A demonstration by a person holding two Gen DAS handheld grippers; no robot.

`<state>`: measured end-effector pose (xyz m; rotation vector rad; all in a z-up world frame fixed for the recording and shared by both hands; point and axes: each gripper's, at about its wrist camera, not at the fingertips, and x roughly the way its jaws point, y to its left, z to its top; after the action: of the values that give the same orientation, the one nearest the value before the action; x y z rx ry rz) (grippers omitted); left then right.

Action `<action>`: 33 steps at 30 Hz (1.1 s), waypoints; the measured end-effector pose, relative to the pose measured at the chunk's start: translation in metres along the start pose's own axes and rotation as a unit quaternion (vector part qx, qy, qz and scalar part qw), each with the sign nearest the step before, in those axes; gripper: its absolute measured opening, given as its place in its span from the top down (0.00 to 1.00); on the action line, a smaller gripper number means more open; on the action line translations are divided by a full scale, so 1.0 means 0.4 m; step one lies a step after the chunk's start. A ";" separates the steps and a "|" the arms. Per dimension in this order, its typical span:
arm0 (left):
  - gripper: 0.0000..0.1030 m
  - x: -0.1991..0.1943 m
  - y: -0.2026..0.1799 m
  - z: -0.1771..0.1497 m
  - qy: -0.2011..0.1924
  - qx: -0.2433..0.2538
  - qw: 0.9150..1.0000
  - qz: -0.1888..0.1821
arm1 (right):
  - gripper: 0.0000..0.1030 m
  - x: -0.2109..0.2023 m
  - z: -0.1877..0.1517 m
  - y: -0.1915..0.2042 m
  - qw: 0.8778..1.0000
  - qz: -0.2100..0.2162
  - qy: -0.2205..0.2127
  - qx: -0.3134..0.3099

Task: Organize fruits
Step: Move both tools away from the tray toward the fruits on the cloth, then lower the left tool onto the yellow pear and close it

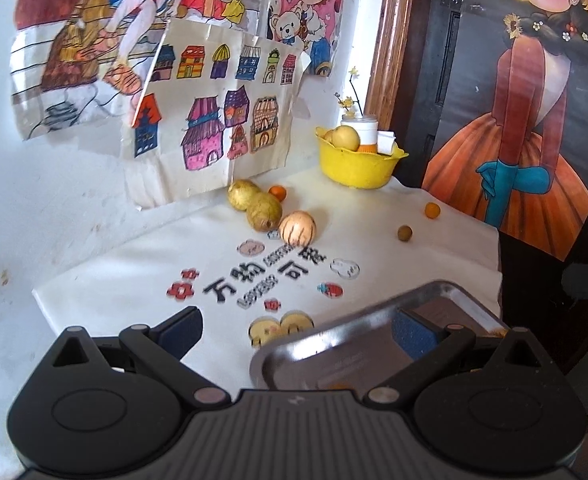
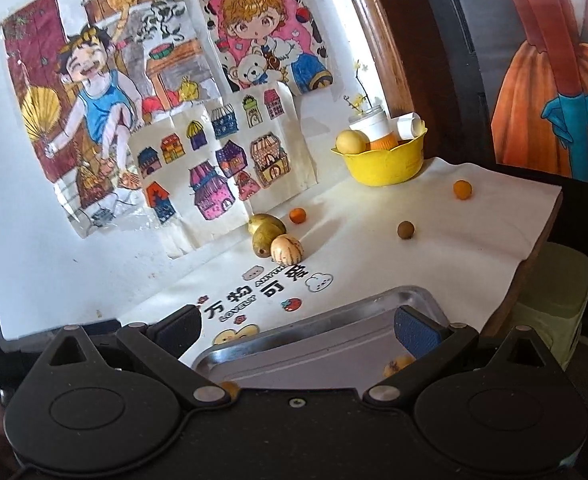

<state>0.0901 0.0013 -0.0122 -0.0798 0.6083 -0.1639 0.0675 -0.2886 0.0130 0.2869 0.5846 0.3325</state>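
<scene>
both my claws are spread wide and carry nothing, the left claw and right claw hovering over the metal tray at the bottom of each frame. i judge the next pick is the striped melon at mid-frame, touching the green pears on the white surface. its long axis runs roughly left-right and slightly tilted, so i should close across the short waist and lift gently. small orange fruits lie apart, upper right, near the yellow bowl.
</scene>
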 end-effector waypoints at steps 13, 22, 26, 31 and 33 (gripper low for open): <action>0.01 0.305 0.087 0.185 0.013 -0.044 0.999 -0.004 | 0.01 0.231 0.102 -0.020 0.998 -0.002 0.045 -0.039; 0.01 0.556 0.119 0.287 0.053 -0.082 0.995 -0.025 | 0.01 0.355 0.124 -0.036 0.997 0.011 0.064 -0.036; 0.02 0.655 0.124 0.308 0.082 -0.094 0.992 -0.022 | 0.01 0.382 0.131 -0.041 0.997 0.019 0.068 -0.036; 0.12 0.746 0.111 0.316 0.116 -0.086 0.989 -0.011 | 0.01 0.400 0.137 -0.049 0.997 0.023 0.071 -0.034; 0.15 0.767 0.097 0.318 0.119 -0.077 0.990 -0.005 | 0.01 0.402 0.139 -0.053 0.997 0.022 0.071 -0.031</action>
<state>0.4161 -0.0115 -0.0852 -0.2153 0.8583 -0.1364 0.2306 -0.2556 -0.0287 0.2178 0.7071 0.4141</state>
